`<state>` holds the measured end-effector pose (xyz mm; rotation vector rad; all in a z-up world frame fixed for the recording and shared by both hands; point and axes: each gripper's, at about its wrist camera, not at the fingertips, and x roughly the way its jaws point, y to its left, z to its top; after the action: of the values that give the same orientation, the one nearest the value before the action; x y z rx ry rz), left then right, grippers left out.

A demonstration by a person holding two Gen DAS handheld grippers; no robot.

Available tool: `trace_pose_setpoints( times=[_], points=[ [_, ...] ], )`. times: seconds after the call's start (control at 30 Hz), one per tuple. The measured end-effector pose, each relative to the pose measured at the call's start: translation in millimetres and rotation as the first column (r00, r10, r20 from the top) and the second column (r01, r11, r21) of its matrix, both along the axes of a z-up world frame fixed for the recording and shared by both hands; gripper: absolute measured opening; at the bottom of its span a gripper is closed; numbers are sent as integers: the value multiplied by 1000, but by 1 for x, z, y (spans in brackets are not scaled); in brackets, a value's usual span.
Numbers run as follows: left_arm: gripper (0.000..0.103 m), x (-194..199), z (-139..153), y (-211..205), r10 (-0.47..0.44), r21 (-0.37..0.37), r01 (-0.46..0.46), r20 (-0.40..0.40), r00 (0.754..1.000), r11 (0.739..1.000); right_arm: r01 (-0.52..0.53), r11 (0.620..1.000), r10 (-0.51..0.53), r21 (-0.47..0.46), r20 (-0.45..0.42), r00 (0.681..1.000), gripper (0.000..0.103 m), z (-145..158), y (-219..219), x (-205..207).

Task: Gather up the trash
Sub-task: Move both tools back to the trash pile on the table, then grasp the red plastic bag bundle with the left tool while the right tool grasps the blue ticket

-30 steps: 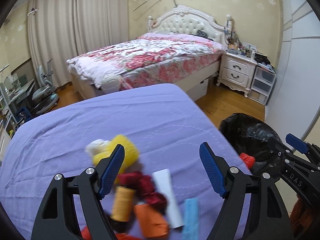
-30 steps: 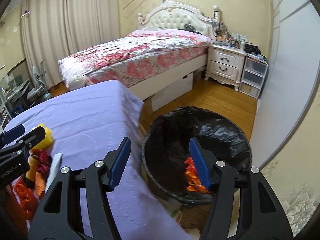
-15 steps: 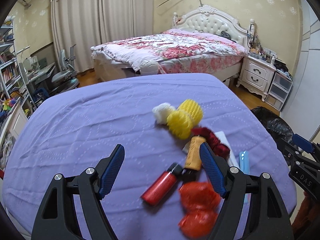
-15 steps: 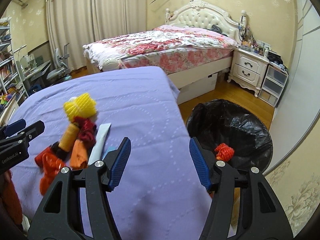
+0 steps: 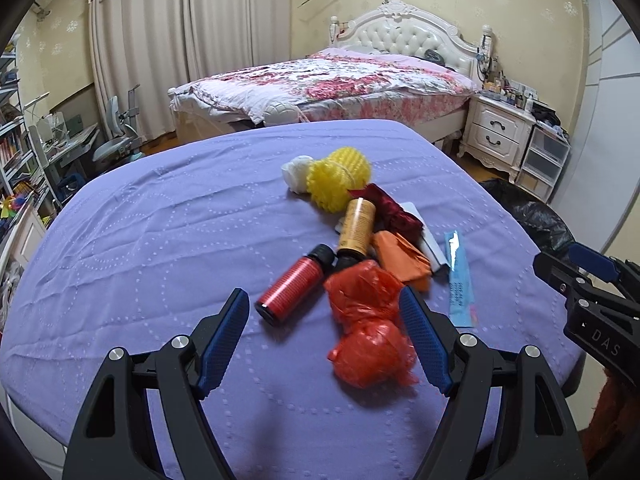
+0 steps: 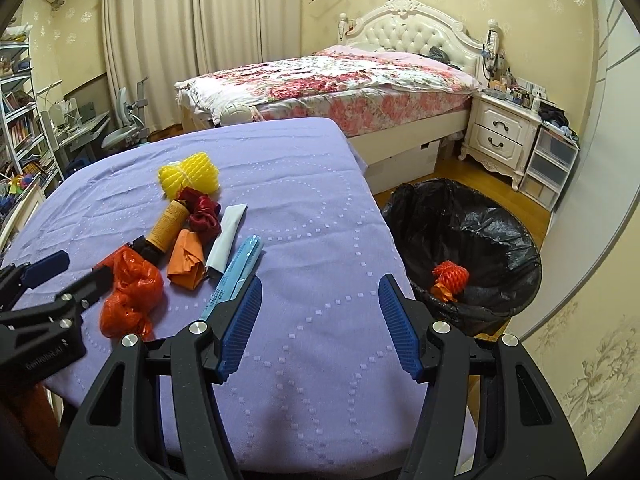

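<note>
A heap of trash lies on the purple-covered table (image 5: 160,240): a crumpled red plastic bag (image 5: 368,320), a red bottle (image 5: 294,284), a yellow-orange bottle (image 5: 356,226), a yellow foam net (image 5: 338,178), a white wad (image 5: 296,170), dark red wrapping (image 5: 394,212), orange paper (image 5: 402,256), a white tube (image 6: 226,234) and a blue packet (image 5: 460,280). My left gripper (image 5: 326,336) hovers open just before the red bag and red bottle, nothing between its fingers. My right gripper (image 6: 320,320) stands open over bare cloth, right of the heap. A black-lined bin (image 6: 464,248) holds an orange net (image 6: 450,276).
The table's right edge drops to a wooden floor beside the bin. Behind stand a bed (image 5: 340,80) with a floral cover, a white nightstand (image 5: 500,136) and plastic drawers (image 6: 556,160). Shelves, a desk and a chair (image 5: 116,136) fill the left side.
Both grippers have swung left, away from the bin and toward the heap. The trash now lies ahead of the left gripper, and the bin has slid to the right of the right wrist view.
</note>
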<state>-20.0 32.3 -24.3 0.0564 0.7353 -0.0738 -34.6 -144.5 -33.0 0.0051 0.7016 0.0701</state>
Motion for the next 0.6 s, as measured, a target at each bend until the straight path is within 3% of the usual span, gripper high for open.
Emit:
trace_pose_setpoints(
  times=[0.3, 0.6],
  points=[
    [75, 3, -18, -15, -31, 23, 32, -35, 999, 999, -6, 1000, 6, 2, 3, 1000, 59, -2, 1, -7],
    [46, 6, -34, -17, -65, 3, 65, -97, 993, 998, -14, 1000, 14, 9, -14, 1000, 59, -7, 4, -5]
  ],
)
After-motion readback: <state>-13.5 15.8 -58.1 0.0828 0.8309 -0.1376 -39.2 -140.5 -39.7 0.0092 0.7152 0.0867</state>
